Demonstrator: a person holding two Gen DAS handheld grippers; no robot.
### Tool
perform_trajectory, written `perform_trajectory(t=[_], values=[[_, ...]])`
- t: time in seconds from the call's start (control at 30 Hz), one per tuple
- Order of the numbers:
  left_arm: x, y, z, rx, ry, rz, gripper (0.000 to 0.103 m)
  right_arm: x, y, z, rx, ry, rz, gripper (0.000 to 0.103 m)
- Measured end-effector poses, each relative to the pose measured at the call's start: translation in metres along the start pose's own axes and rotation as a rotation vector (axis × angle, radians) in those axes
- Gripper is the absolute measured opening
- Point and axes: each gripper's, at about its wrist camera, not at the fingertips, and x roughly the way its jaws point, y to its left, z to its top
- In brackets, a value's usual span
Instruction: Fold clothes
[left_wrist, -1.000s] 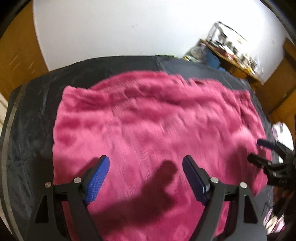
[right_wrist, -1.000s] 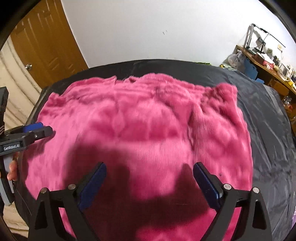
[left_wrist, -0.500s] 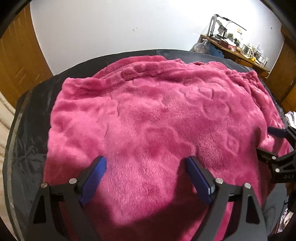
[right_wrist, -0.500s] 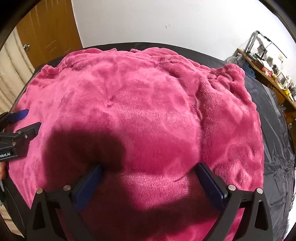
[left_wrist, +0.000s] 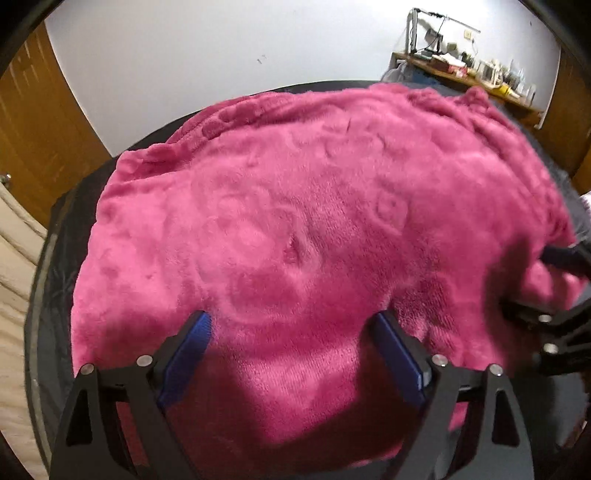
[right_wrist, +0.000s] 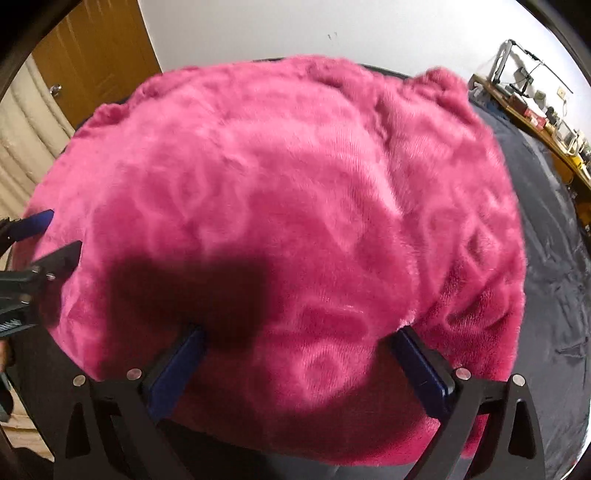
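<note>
Our left gripper (left_wrist: 291, 354) with fingers spread wide, our right gripper (right_wrist: 301, 363) likewise parted, both empty, pink fleece garment (left_wrist: 314, 229) lying flat ahead of and between the fingers, spread over the dark surface (right_wrist: 546, 236), near hem just below our fingertips.

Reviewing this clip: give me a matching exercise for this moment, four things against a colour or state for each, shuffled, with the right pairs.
Things:
1. fleece garment
2. table cover
3. left gripper
4. door

States:
A. brown wood, behind the table
B. open, low over the near edge
C. dark, under the fabric
D. pink, spread out flat

Pairs: 1-D, 2-C, 3-B, 4-A
</note>
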Motion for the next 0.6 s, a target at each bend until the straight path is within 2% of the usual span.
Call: perform_trajectory(t=[0.2, 0.3, 0.4, 0.53, 0.6], values=[[-0.004, 0.011, 0.002, -0.05, 0.027, 0.003, 0.095, -0.01, -0.007, -0.004, -0.007, -0.017, 0.045, 0.102], [-0.021, 0.027, 0.001, -0.099, 0.016, 0.001, 0.095, -0.032, -0.028, -0.009, 0.073, -0.079, 0.075, 0.102], [-0.034, 0.045, -0.007, -0.154, -0.014, 0.044, 0.095, -0.041, -0.049, -0.015, 0.129, -0.105, 0.082, 0.102], [-0.027, 0.084, -0.02, -0.285, 0.033, 0.129, 0.095, -0.036, -0.06, -0.018, 0.15, -0.09, 0.097, 0.102], [-0.016, 0.098, -0.025, -0.335, 0.05, 0.138, 0.095, -0.034, -0.065, -0.02, 0.16, -0.082, 0.105, 0.102]])
